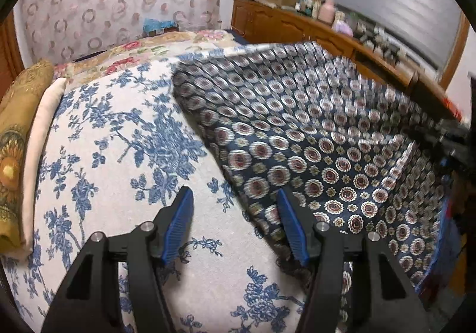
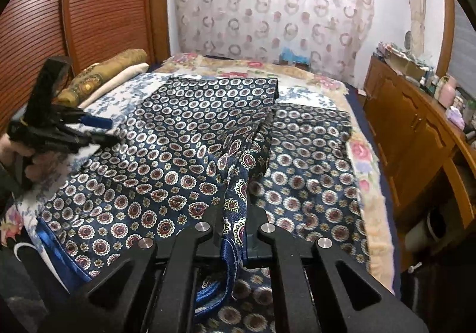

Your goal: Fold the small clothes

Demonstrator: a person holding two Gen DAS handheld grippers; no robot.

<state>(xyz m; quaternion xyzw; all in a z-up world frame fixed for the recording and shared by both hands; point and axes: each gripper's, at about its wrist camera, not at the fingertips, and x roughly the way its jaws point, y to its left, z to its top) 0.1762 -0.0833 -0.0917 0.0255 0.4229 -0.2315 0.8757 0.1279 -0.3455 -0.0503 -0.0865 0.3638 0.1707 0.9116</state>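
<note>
Across the bed's white sheet printed with blue flowers (image 1: 125,136) lay the one garment I was folding, a pair of navy silky shorts patterned with white-ringed medallions (image 2: 184,154), spread mostly flat with a ridge of cloth rising from its middle toward me. My right gripper (image 2: 235,231) was clamped on that lifted edge near the blue waistband, so I judged the first fold only begun, the rest undone. My left gripper (image 1: 235,226) stood open and empty at the shorts' left edge, one pad over cloth.
</note>
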